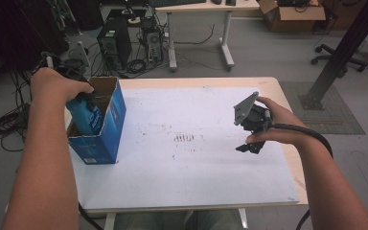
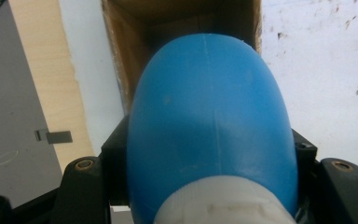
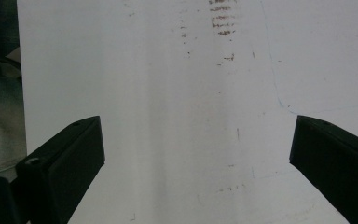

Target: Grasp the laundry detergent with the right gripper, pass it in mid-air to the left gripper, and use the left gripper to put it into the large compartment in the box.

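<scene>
Left gripper [image 1: 84, 103] clamped on blue bottle [image 2: 209, 126], cap end toward the jaws, base pointing down into the open blue box [image 1: 106, 125] at the table's [image 1: 196, 191] left edge. Held upright over the opening, probably to drop straight in; depth inside hard to judge. Right gripper [image 3: 196, 154] wide apart and empty, parked above the white sheet [image 3: 168, 93], clear of the box.
</scene>
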{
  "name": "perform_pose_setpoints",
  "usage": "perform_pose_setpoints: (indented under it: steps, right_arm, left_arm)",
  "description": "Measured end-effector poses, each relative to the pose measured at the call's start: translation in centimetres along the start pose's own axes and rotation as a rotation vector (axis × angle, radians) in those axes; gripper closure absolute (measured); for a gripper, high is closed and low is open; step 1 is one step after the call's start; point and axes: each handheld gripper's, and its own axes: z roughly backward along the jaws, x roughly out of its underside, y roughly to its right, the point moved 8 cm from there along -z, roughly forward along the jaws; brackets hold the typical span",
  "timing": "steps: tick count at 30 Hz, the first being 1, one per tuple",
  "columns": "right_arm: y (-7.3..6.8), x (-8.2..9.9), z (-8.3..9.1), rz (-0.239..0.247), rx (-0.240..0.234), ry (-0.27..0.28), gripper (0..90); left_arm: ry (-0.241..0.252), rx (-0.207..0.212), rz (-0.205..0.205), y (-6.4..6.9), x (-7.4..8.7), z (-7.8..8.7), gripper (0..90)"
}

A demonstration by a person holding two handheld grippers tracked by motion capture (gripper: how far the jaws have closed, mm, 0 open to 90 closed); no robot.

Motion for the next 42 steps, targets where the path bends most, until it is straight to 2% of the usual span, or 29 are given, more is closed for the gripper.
perform_pose_setpoints:
  steps: [18, 27, 42]
  right_arm:
    - [-0.1, 0.4, -0.3, -0.007, -0.009, -0.003, 3.2]
    - [-0.1, 0.2, -0.1, -0.002, -0.013, -0.002, 3.2]
    - [0.1, 0.6, -0.2, -0.010, -0.020, -0.021, 3.2]
  left_arm:
    - [-0.020, 0.011, 0.005, -0.1, 0.1, -3.5, 38.4]
    - [-0.048, 0.012, 0.000, -0.2, 0.4, -5.2, 38.4]
    - [-0.058, 0.027, 0.001, -0.3, 0.3, -6.6, 38.4]
